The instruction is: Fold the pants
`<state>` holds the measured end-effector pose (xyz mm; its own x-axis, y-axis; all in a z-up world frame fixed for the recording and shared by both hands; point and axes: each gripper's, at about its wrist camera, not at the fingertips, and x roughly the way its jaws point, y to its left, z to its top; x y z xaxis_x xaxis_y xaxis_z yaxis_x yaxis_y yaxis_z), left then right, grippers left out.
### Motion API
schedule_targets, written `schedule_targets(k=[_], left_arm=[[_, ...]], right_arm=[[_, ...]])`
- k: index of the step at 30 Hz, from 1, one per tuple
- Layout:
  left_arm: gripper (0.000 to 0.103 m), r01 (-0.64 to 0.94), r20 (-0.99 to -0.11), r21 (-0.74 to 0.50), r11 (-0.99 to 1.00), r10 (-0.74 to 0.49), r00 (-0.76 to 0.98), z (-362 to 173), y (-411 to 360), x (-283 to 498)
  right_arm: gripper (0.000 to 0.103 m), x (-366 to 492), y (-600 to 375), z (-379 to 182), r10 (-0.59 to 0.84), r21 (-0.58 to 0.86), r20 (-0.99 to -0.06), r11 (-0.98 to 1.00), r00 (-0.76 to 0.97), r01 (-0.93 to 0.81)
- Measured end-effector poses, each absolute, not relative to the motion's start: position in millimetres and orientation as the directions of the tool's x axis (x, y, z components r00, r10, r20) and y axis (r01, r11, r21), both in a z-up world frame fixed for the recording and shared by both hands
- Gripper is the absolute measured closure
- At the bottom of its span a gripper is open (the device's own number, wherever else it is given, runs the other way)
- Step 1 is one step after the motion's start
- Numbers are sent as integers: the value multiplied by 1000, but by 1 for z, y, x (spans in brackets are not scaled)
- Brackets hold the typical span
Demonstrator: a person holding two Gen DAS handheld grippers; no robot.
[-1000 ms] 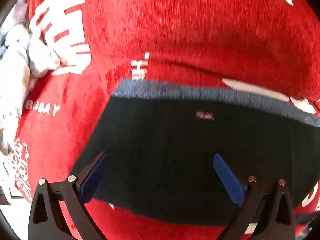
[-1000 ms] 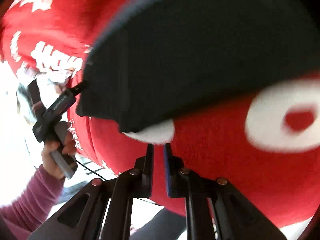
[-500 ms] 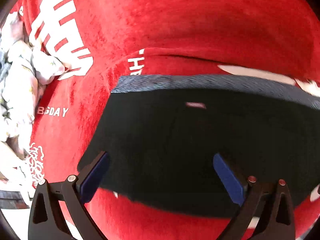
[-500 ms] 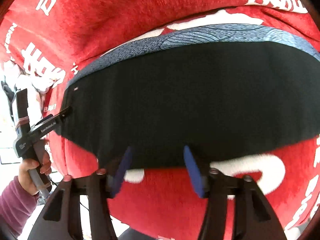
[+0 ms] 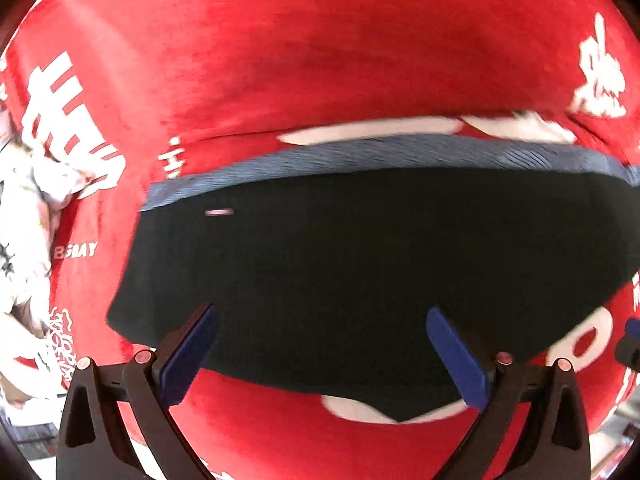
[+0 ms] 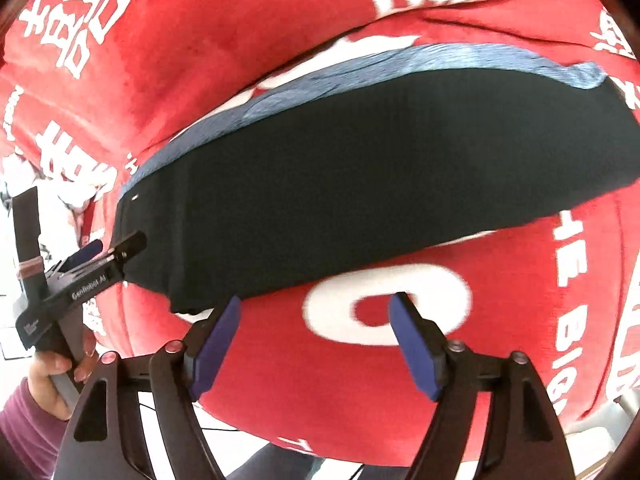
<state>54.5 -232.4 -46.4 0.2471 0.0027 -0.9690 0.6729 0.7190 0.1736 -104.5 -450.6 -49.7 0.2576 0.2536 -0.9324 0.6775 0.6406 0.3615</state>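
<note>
The folded black pants with a blue-grey waistband lie flat on a red blanket with white lettering. They also show in the right wrist view. My left gripper is open and empty, with its blue pads over the near edge of the pants. My right gripper is open and empty, just off the near edge of the pants, above the blanket. The left gripper also shows in the right wrist view, held by a hand at the pants' left end.
A pile of white patterned cloth lies at the left edge of the blanket. The red blanket spreads all round the pants. The front edge of the blanket drops off near my grippers.
My right gripper has opened from shut to wide open and drawn back from the pants' near edge. The left gripper stayed open and shifted a little relative to the pants.
</note>
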Motion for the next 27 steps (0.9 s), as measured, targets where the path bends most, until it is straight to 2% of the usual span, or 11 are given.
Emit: schedule_targets(k=[4,8,27], left_arm=[[0,716,-982,118,688,-27,188,-50,-259,29],[0,744,-987,104,660,-24,159,-55,-282,6],[0,809,-990,123,574,15,140,-71,-368,-56]], right_arm=[[0,-117,-461,-44,151,258,-965,680,213,687],[0,-129,-469,-45,83,158,-986,720,143,675],[0,-194,-530,-67,96,125,-992,669,82,733]])
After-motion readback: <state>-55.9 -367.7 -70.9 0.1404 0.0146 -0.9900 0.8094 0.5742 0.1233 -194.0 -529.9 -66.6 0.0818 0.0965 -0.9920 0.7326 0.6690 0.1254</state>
